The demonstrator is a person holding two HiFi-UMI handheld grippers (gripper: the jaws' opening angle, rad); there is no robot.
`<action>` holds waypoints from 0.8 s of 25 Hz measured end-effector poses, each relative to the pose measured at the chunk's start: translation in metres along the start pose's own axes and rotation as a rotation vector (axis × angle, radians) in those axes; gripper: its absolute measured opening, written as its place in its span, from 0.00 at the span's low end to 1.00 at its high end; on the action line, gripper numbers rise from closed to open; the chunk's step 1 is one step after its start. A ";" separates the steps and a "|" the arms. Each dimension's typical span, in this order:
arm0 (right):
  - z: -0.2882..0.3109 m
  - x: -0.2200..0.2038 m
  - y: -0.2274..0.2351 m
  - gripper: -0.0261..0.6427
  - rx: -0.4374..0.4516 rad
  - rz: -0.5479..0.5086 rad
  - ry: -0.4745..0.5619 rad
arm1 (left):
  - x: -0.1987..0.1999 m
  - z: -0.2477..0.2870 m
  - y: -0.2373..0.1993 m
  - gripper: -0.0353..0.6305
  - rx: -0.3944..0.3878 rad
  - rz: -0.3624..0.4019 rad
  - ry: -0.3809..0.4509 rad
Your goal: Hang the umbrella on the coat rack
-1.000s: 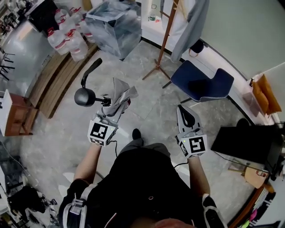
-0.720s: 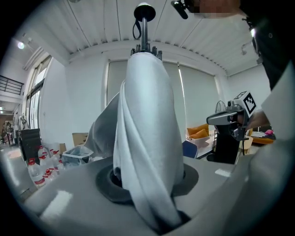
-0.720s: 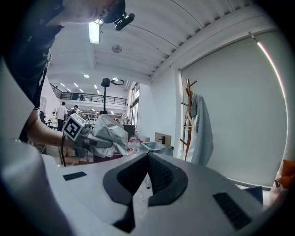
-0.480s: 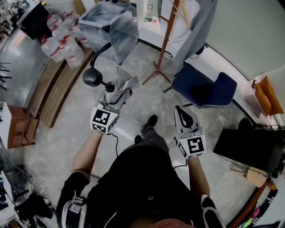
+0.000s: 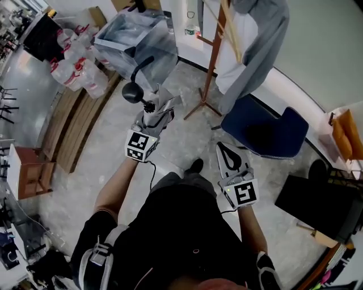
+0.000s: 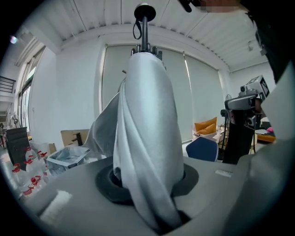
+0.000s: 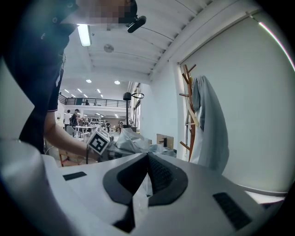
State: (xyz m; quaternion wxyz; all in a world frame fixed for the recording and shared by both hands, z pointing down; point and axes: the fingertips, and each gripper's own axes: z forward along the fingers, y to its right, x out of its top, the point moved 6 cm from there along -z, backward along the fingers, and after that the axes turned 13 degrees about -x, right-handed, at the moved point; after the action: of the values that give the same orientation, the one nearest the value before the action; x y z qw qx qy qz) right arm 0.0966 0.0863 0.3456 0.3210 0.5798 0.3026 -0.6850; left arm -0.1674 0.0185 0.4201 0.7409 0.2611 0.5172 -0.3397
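Grey umbrella (image 5: pixel 161 107), brown coat rack (image 5: pixel 213 54)

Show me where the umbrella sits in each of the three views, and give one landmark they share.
Head view: upper centre-left, umbrella held in the left gripper.
Left gripper view: fills the centre, handle at the top.
Right gripper view: small, left of centre, handle up.
Shared landmark: the cardboard box by the far wall.

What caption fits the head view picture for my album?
Left gripper holds a folded grey umbrella, wooden coat rack ahead; right gripper shut, empty.
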 end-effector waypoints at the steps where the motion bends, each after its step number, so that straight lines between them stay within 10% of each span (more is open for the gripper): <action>1: 0.007 0.003 0.004 0.04 0.001 0.009 0.011 | -0.001 0.011 -0.009 0.25 -0.003 0.005 -0.005; 20: 0.122 0.012 0.017 0.04 -0.160 0.038 0.000 | -0.064 0.174 -0.128 0.25 -0.234 0.034 -0.108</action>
State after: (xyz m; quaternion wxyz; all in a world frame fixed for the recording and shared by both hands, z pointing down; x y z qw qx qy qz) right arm 0.0351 -0.0208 0.3509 0.3790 0.5580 0.3453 -0.6525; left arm -0.1789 -0.1754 0.5333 0.7987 0.1626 0.5083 -0.2780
